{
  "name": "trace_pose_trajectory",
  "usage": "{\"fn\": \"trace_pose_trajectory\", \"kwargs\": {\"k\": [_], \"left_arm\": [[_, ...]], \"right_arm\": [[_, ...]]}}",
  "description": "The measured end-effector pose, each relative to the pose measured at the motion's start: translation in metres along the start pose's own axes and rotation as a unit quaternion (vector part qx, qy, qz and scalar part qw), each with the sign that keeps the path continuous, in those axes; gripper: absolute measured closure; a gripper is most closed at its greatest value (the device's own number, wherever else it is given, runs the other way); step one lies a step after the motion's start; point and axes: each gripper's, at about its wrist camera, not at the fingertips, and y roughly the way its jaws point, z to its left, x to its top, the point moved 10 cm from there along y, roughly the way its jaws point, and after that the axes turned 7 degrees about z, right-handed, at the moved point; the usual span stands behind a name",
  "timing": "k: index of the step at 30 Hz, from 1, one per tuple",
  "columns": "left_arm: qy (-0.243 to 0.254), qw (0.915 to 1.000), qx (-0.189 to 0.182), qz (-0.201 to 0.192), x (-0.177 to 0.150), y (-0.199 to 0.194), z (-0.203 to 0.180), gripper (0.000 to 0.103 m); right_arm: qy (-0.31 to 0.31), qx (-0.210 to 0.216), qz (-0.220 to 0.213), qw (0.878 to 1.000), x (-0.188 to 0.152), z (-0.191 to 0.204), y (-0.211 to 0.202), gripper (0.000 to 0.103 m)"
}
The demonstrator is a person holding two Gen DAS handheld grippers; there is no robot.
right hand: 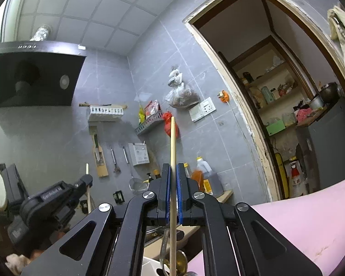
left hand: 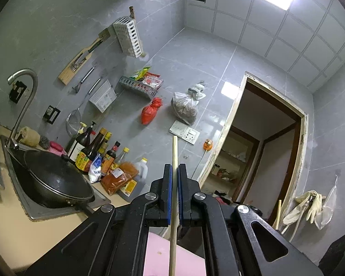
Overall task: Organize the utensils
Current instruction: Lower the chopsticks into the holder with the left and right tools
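In the left wrist view my left gripper [left hand: 174,169] is shut on a pale wooden chopstick [left hand: 174,151] that stands upright between the blue pads and runs down past a pink board [left hand: 158,257]. My right gripper [right hand: 173,169] is likewise shut on a second upright chopstick [right hand: 172,138]. Below it lie a metal spoon [right hand: 181,258] and part of a white container [right hand: 149,263]. In the right wrist view the left gripper [right hand: 87,180] shows at the left, its chopstick tip [right hand: 87,168] poking up. A white slotted holder [left hand: 127,36] [right hand: 105,112] hangs on the wall.
A black wok [left hand: 57,179] fills the steel sink [left hand: 34,211] under a curved tap [left hand: 23,105]. Sauce bottles [left hand: 92,151] and an oil jug [left hand: 140,172] crowd the counter. A knife board [left hand: 78,62], ladles and a strainer hang on the tiled wall. An open doorway [left hand: 264,149] is on the right.
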Motion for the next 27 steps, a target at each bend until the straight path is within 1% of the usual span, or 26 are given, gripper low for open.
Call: {"fn": "trace_pose_trajectory", "kwargs": {"k": [6,11,18,24,27], "left_arm": [[0.002,0.9999,0.011,-0.010,-0.007,0.000,0.005,0.101],[0.021,0.9995,0.017,-0.014,-0.015,-0.003,0.002,0.101],[0.061,0.9978,0.026,-0.010,-0.030,-0.005,-0.009,0.101],[0.097,0.9947,0.034,0.007,-0.049,-0.007,-0.014,0.101],[0.107,0.9935,0.037,0.014,-0.055,-0.006,-0.014,0.101]], "right_arm": [[0.030,-0.003,0.004,1.000,-0.005,-0.012,0.002,0.100],[0.027,-0.008,0.012,1.000,-0.013,-0.011,0.005,0.100],[-0.006,-0.026,0.024,0.999,-0.023,-0.005,0.008,0.100],[-0.048,-0.040,0.027,0.998,-0.031,0.003,0.004,0.100],[-0.069,-0.047,0.029,0.996,-0.035,0.007,0.003,0.100]]}}
